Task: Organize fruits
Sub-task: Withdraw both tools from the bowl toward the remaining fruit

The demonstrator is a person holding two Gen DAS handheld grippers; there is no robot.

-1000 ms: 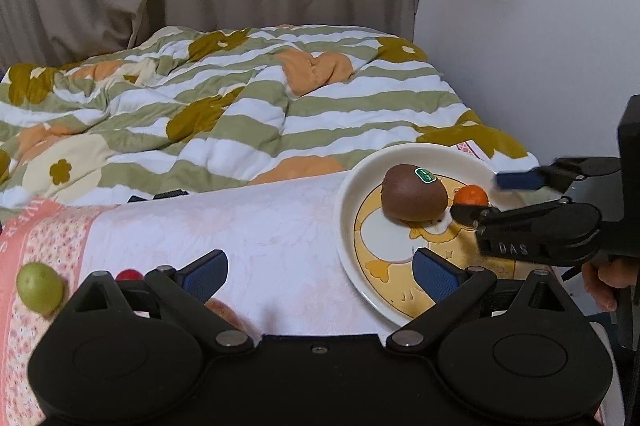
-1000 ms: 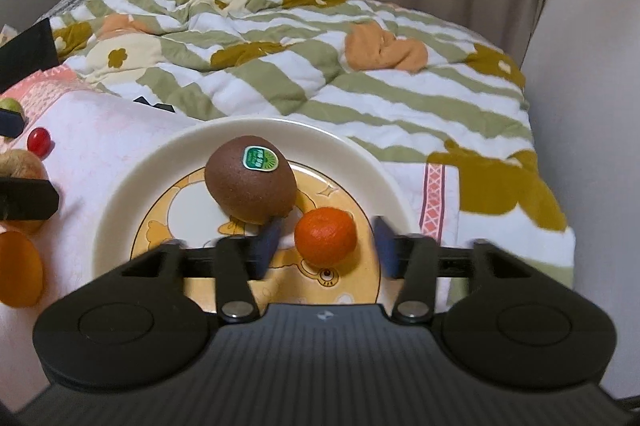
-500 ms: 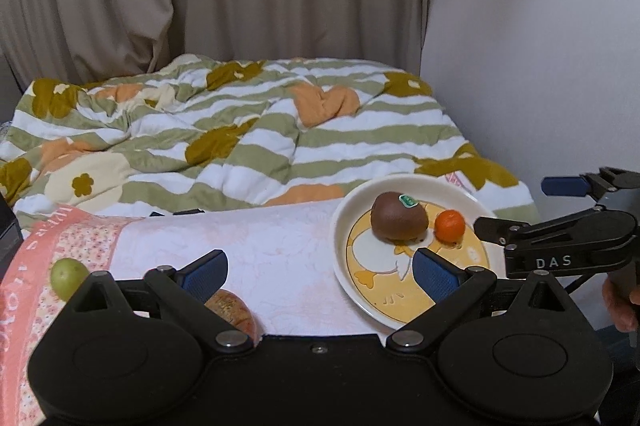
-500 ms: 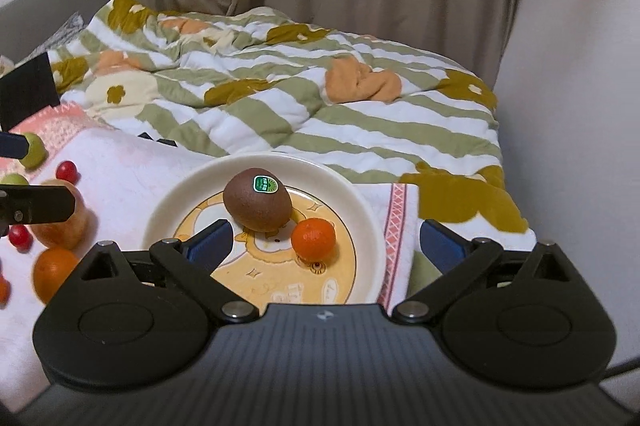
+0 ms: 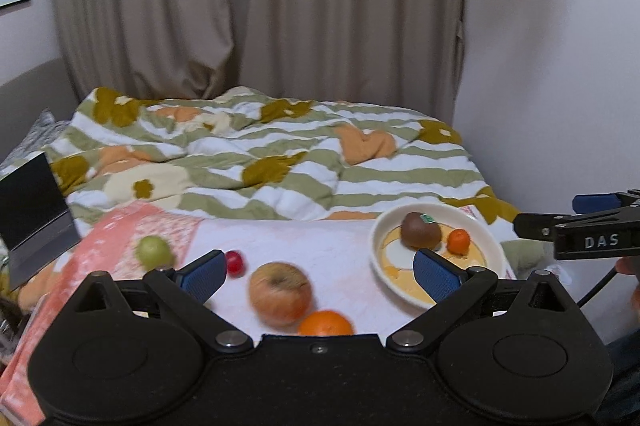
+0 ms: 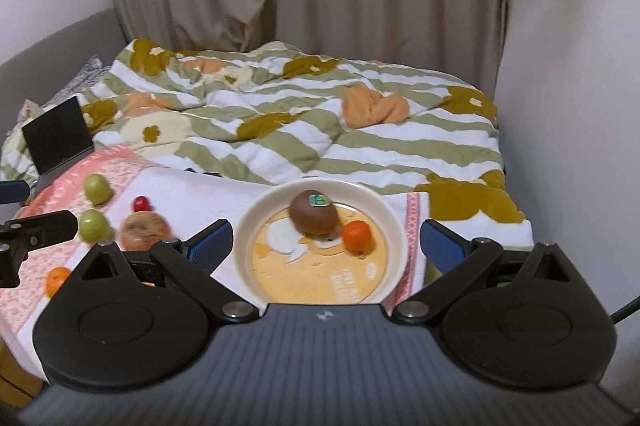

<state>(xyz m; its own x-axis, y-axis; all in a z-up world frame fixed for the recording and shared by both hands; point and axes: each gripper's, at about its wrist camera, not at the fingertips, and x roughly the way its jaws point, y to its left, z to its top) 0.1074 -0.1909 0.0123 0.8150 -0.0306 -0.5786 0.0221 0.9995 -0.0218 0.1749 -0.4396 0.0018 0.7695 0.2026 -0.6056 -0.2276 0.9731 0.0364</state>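
A cream plate [image 6: 248, 226] with a yellow cartoon print lies on the pink cloth. It holds a brown kiwi [image 6: 314, 214] with a green sticker and a small mandarin [image 6: 357, 234]. My right gripper [image 6: 325, 242] hovers above and behind the plate, wide open and empty. To the plate's left the cloth carries an apple [image 5: 280, 294], an orange [image 5: 326, 322], a small red fruit [image 5: 235, 262] and a green fruit [image 5: 154, 252]. My left gripper [image 5: 318, 272] is open and empty above the apple. In the left wrist view, the right gripper [image 5: 548, 214] shows beside the plate [image 5: 376, 238].
A striped flowered quilt [image 5: 280, 161] covers the bed behind the cloth. A dark tablet [image 5: 32, 201] stands propped at the left. A second green fruit [image 6: 93, 224] and another orange [image 6: 58, 280] lie at the cloth's left. A wall runs close along the right; curtains hang behind.
The right jaws opened off the mandarin, which stays on the plate. Both grippers drew back and up, so the plate looks smaller and more loose fruit shows.
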